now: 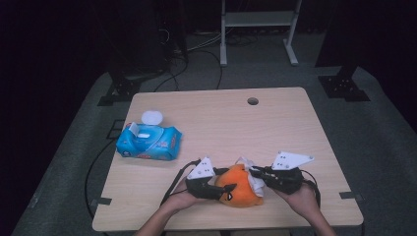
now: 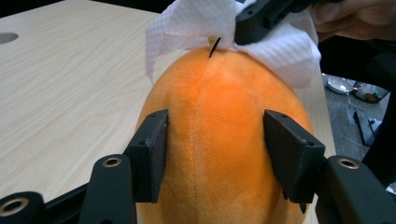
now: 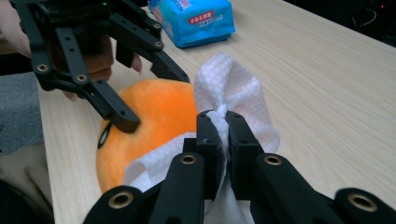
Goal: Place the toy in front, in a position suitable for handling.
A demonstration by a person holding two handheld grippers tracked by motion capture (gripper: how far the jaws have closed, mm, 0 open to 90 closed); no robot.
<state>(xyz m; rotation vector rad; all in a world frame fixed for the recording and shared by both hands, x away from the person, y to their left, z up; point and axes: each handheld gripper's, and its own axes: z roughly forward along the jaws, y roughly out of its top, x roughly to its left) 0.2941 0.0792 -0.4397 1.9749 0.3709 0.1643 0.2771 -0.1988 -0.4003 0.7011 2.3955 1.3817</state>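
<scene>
- Orange plush toy (image 1: 237,189) lies near the tabletop's (image 1: 221,123) front edge, left gripper's (image 1: 216,191) jaws straddling it (contact unclear).
- Right gripper (image 3: 223,140) pinches the white wipe (image 3: 233,88) against the toy.

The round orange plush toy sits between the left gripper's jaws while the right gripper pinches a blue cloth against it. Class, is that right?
Not quite: the cloth is white. The right gripper view shows the right gripper shut on a white textured wipe against the round orange plush toy; the left gripper does straddle the toy.
</scene>
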